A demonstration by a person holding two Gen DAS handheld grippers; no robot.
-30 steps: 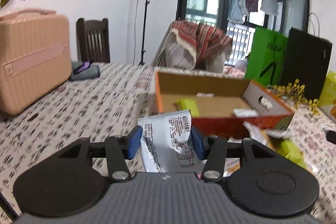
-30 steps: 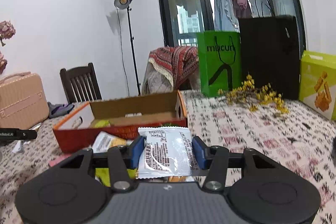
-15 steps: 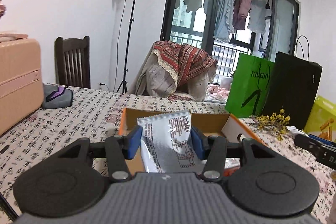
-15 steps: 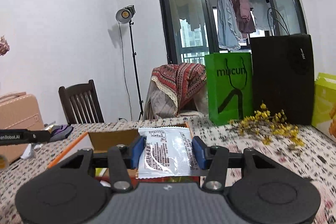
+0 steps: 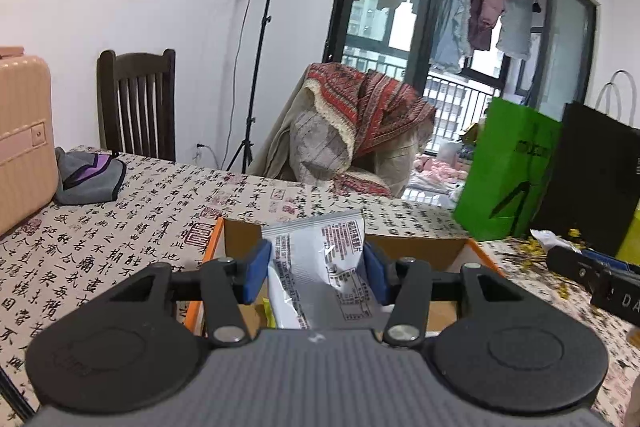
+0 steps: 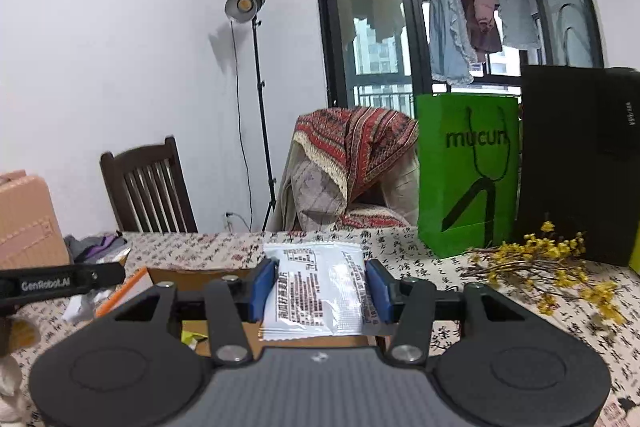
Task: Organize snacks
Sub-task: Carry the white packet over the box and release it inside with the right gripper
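My left gripper (image 5: 316, 273) is shut on a silver snack packet (image 5: 320, 267) with printed text, which stands upright and creased between the blue pads. It hangs over the open cardboard box with orange sides (image 5: 208, 251). My right gripper (image 6: 320, 287) is shut on a second silver snack packet (image 6: 316, 291), held flat between its pads, above the same cardboard box (image 6: 176, 275). A yellow-green packet (image 6: 192, 337) lies inside the box. The right gripper's black body (image 5: 600, 279) shows at the right edge of the left wrist view, and the left gripper's arm (image 6: 60, 281) at the left of the right wrist view.
A table with a calligraphy-print cloth (image 5: 120, 227) carries a pink case (image 5: 20, 139), a grey pouch (image 5: 88, 175), a green bag (image 6: 468, 171), a black bag (image 6: 576, 159) and yellow dried flowers (image 6: 548, 263). Behind it stand a wooden chair (image 5: 136, 103), a draped chair (image 6: 352, 163) and a lamp stand (image 6: 256, 107).
Both grippers have moved forward and upward with their packets, coming over the box. The box has slid lower and closer in both views, and loose packets in front of it have dropped out of sight.
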